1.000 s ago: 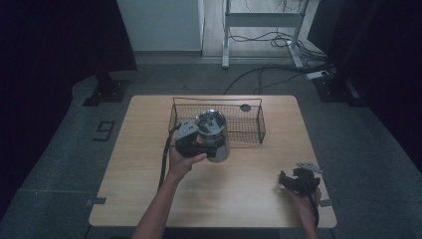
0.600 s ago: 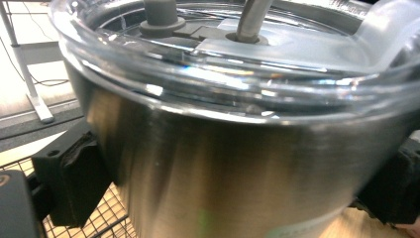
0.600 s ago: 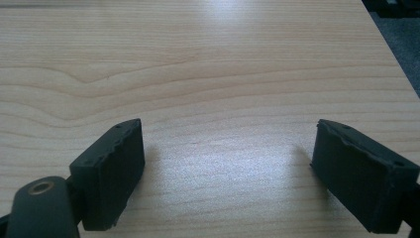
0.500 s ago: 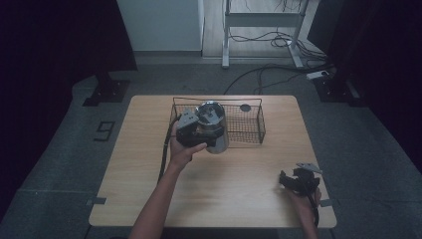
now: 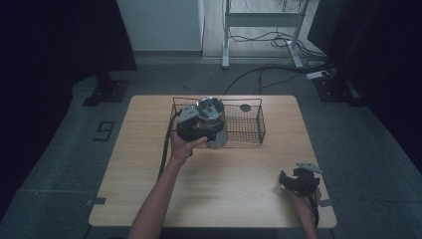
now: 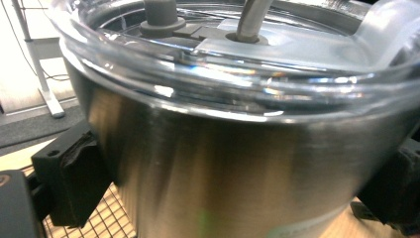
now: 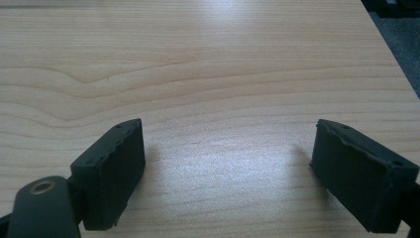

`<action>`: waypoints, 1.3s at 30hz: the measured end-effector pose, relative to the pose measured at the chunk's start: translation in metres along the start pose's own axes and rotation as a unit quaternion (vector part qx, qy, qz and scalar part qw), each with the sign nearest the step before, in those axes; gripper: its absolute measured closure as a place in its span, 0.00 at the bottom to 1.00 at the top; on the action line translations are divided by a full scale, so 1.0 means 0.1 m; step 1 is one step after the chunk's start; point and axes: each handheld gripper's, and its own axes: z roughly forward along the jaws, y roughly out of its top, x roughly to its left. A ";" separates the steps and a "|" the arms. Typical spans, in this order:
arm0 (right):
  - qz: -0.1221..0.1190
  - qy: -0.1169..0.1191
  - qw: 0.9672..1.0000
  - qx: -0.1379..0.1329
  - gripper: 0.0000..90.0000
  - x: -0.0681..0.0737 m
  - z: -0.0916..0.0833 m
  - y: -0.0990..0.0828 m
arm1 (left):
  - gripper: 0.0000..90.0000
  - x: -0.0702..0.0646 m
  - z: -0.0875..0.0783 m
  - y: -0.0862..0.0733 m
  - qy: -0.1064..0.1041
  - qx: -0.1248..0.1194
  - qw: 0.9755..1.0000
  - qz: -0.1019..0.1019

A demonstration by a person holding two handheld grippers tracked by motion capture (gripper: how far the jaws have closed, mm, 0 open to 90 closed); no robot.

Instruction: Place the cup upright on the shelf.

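The left gripper (image 5: 201, 128) is clamped on a steel tumbler (image 5: 213, 122), its two black pads (image 6: 74, 181) pressed against the brushed metal wall on either side, below the clear plastic lid (image 6: 277, 47); in the left gripper view the lid sits directly above the jaws, with a grey knob and a bent straw stub rising from it; the tumbler stands upright in the grip, held at the near left corner of a wire basket (image 5: 244, 124), whose mesh shows just under the left pad; whether the tumbler's base rests on the table (image 5: 224, 184) or hangs above it cannot be told; a small dark round object (image 5: 245, 107) lies beyond the tumbler toward the basket's far side, well apart from the left gripper; the right gripper (image 5: 297, 180) rests near the table's front right corner, far from the tumbler, its jaws spread wide apart with nothing but bare wood grain between them.
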 end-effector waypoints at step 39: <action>0.002 -0.002 1.000 0.000 0.15 0.00 0.00 0.00 | 0.05 0.39 0.18 0.22 0.040 0.008 0.999 -0.005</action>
